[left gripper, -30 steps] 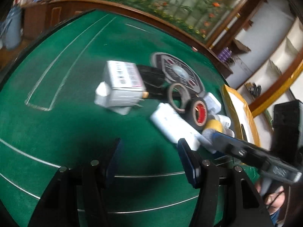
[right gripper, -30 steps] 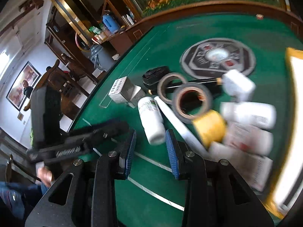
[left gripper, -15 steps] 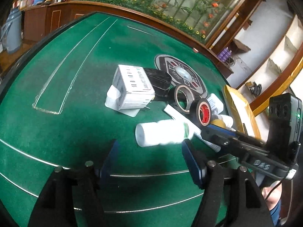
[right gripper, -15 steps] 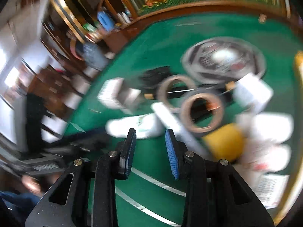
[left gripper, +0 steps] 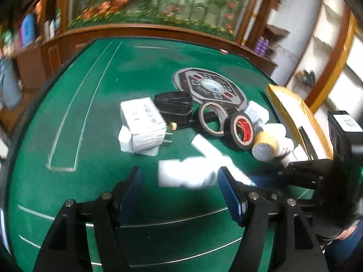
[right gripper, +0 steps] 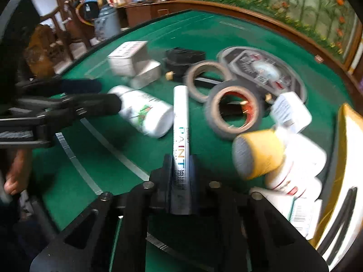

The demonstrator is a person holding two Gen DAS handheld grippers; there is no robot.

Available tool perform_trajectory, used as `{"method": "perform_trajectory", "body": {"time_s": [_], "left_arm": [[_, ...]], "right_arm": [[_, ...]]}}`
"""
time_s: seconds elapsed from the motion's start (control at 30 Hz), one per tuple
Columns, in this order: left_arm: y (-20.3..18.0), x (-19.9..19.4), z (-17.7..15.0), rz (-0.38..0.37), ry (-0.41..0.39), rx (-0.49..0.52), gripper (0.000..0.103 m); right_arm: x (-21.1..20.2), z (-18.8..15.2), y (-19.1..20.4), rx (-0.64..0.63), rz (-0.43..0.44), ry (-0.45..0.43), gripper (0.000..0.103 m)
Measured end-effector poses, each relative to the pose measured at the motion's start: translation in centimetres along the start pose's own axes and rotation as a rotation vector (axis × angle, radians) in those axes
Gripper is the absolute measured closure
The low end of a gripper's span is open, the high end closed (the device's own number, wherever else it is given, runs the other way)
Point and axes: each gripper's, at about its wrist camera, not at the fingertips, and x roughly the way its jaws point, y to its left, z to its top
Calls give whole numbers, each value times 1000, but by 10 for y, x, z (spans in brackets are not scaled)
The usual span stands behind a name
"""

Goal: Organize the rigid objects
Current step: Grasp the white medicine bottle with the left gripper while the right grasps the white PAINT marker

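The white paint-marker tube (right gripper: pixel 180 136) lies on the green felt table (right gripper: pixel 204 34), its long axis running straight out from the right claw (right gripper: pixel 180 172), whose jaws have just been closing and now clamp its near end. The left claw (left gripper: pixel 179 185) gapes beside a white plastic bottle (left gripper: pixel 186 174), which has rolled nearer since a second ago.
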Motion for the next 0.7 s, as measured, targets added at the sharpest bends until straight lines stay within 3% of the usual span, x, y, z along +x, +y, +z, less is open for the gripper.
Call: {"method": "perform_trajectory", "body": {"time_s": [0.07,0.2,0.27,0.37,0.53,0.7], "left_arm": [[-5,-1,7,-14,-17,47,33],[-16,18,19,-65,62,146,31],[-17,26,17,-48,103,147,31],[-8,28,8,-58,146,74,31],[7,27,-2,-53,140,-82,31],[1,33,3,-7,140,-71,32]], "right_arm": [[-2,-4,2,2,31,-3,88],[-4,-13,7,10,51,-5,88],[-7,-16,1,33,35,-6,88],[-13,-23,-9,60,25,-8,88],[-17,-29,-7,54,28,-12,88],[-16,-28,-4,51,31,-17,88]]}}
